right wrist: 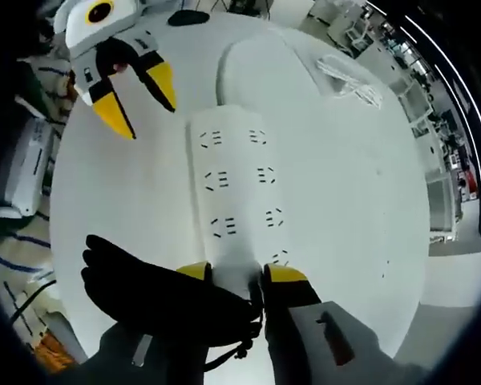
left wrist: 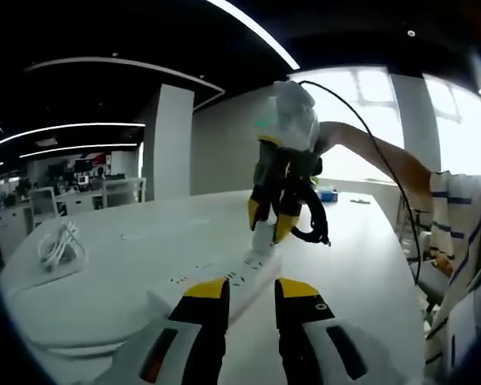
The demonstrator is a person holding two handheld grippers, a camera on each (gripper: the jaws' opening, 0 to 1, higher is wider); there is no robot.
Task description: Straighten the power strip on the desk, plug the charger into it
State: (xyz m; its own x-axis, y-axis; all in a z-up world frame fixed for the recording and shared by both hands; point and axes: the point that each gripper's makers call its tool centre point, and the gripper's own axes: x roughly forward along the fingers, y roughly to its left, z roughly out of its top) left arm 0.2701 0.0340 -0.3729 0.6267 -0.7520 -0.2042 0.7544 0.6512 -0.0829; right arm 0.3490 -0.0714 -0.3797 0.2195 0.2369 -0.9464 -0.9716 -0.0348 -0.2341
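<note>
The white charger is pinched by the right gripper on the power strip — at 12 o'clock, the left gripper is spread open.

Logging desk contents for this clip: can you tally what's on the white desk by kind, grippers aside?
Power strip: 1
White charger, held by the right gripper at the strip: 1
Coiled white cable: 1
Black cable hanging by the charger: 1
Total: 4

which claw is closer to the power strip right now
Right. The right claw sits over the strip's end, pressing the white charger onto it. The left claw hovers open beside the other end, not touching.
</note>
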